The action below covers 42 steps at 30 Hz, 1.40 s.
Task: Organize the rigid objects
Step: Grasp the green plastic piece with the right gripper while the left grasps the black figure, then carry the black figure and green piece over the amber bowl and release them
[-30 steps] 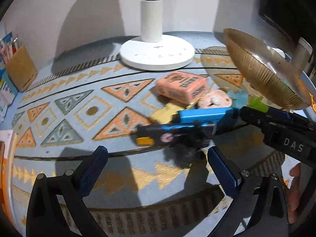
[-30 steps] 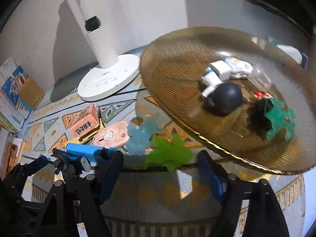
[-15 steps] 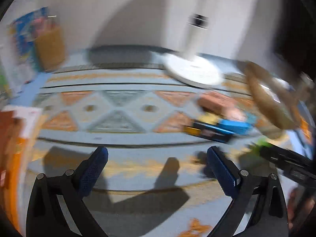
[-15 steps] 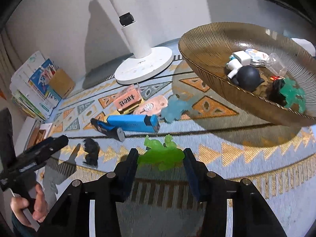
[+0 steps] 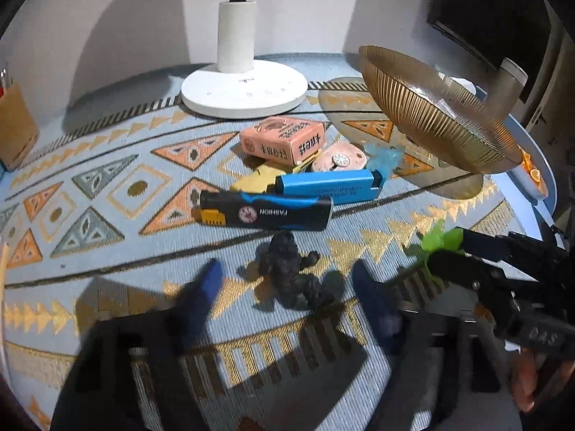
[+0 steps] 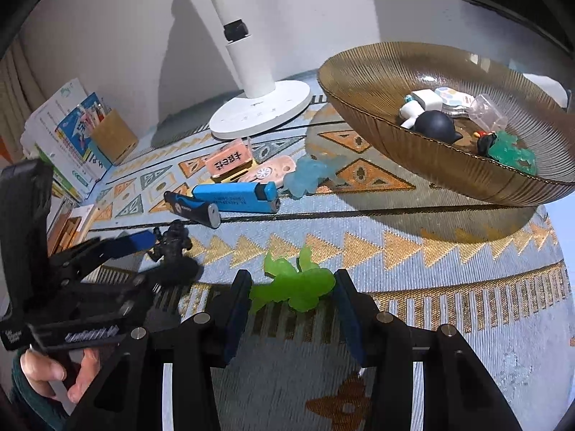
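Left gripper (image 5: 284, 287) is back over the rug (image 5: 107, 165) after the blurred swing half a second ago. Its blue fingers (image 5: 203, 287) stand apart, one on each side of the black figure (image 5: 291, 276), which lies on the rug between them. The fingers are motion-blurred here, so I cannot tell whether either pad touches the figure. In the right wrist view the same gripper (image 6: 143, 248) sits at the left with a finger just beside the figure (image 6: 172, 240).

Right gripper (image 6: 291, 287) has closed in since half a second ago: jaws narrower, both pads now against the green toy (image 6: 294, 285), which rests on the rug near the camera. From the left view the toy (image 5: 440, 242) shows pinched at the tip of that gripper (image 5: 445, 251), low at the right.

Unmoved against the earlier frames: black lighter (image 5: 266, 212) just beyond the figure, blue lighter (image 5: 327, 185) touching it on the far side, yellow piece (image 5: 255, 179), pink box (image 5: 284, 140), pink disc toy (image 5: 339, 160) and pale blue toy (image 5: 384, 154) clustered farther back. Fan base (image 5: 244, 89) stands at the far edge. The gold bowl (image 6: 359, 82) is at far right, holding a black ball (image 6: 435, 125), a white piece (image 6: 424, 102) and a dark green toy (image 6: 514, 152).
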Motion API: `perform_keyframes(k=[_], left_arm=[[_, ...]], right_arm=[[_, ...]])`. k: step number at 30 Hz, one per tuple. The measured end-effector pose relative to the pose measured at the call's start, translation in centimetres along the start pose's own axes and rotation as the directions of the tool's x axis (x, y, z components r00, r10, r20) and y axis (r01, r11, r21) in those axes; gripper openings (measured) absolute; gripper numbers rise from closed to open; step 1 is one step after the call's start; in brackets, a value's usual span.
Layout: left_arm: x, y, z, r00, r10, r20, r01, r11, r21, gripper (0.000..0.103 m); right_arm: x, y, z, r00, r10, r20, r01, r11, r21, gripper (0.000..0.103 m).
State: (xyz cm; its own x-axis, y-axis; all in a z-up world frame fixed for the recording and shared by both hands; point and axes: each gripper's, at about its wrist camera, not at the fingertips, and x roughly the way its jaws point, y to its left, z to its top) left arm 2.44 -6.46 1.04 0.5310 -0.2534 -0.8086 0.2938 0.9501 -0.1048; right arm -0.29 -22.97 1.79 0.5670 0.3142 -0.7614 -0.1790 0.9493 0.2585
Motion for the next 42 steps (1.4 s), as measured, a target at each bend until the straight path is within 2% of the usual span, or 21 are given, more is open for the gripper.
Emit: perform_keyframes(k=[1,3,7,11,16,17,19,22,26,30,33,35,36,37,42], left_arm=[[-0.1,0.0,0.0,1.000,-0.014,0.001,0.014,1.000,-0.001,0.035],[-0.6,0.3,-0.2,0.999,-0.038,0.010,0.039,0.999,-0.026,0.035],[-2.8,0.3,-1.7,0.999,-0.009,0.041,0.009,1.000,-0.005,0.035],[-5.0,1.5,-3.8,0.997,-0.041,0.067,0.044,0.998,-0.042,0.035],[-4.6,2.8,-4.8,0.998,0.013,0.068,-0.005,0.994,-0.113,0.035],[-4.5,2.9,-4.9,0.998,0.011,0.068,-0.003,0.993,-0.120,0.035],[-4.5,3.0,-5.0,0.997,0.013,0.073,-0.004,0.992,-0.126,0.035],[-4.6,2.9,-5.0,0.997,0.022,0.077,-0.013,0.993,-0.117,0.035],[-4.7,3.1,-5.0,0.997,0.010,0.080,0.000,0.992,-0.127,0.035],[-4.7,3.6,-5.0,0.997,-0.001,0.080,0.013,0.988,-0.154,0.035],[-4.6,3.7,-5.0,0.997,-0.008,0.078,0.020,0.986,-0.164,0.035],[-4.7,3.6,-5.1,0.997,-0.008,0.079,0.021,0.986,-0.165,0.035],[-4.7,3.6,-5.1,0.997,-0.007,0.081,0.021,0.986,-0.164,0.035],[-4.8,3.5,-5.1,0.997,-0.007,0.083,0.020,0.987,-0.161,0.035],[-5.4,3.5,-4.8,0.994,-0.018,0.104,0.035,0.986,-0.164,0.035]], right_arm=[[-0.1,0.1,-0.1,1.000,0.000,0.003,0.000,1.000,-0.004,0.046],[-0.5,0.2,-0.2,1.000,-0.002,0.012,0.002,1.000,-0.016,0.046],[-1.8,0.5,-1.1,1.000,0.010,0.018,-0.009,0.999,-0.051,0.046],[-3.0,0.6,-2.8,1.000,0.027,0.003,-0.027,0.995,-0.095,0.046],[-2.4,0.8,-3.7,0.999,0.020,-0.049,-0.024,0.996,-0.090,0.047],[-2.3,0.9,-3.8,0.998,0.023,-0.058,-0.028,0.996,-0.087,0.050],[-2.5,1.2,-4.2,0.999,0.015,-0.050,-0.020,0.996,-0.090,0.071],[-2.5,1.5,-4.7,0.999,-0.018,-0.033,0.015,0.996,-0.089,0.075],[-2.1,1.7,-4.3,0.997,-0.081,-0.016,0.080,0.995,-0.052,0.075],[-1.8,3.0,-4.5,0.989,-0.145,-0.017,0.142,0.981,-0.129,0.060],[-1.8,3.5,-5.1,0.985,-0.170,-0.015,0.165,0.973,-0.164,0.060],[-2.0,3.5,-5.4,0.985,-0.173,-0.007,0.170,0.973,-0.159,0.058],[-2.1,3.5,-5.4,0.984,-0.181,0.001,0.179,0.972,-0.152,0.048],[-2.3,3.4,-5.5,0.983,-0.186,0.006,0.185,0.972,-0.143,0.046],[-4.1,2.6,-5.5,0.992,-0.122,0.042,0.125,0.991,-0.057,0.045]])
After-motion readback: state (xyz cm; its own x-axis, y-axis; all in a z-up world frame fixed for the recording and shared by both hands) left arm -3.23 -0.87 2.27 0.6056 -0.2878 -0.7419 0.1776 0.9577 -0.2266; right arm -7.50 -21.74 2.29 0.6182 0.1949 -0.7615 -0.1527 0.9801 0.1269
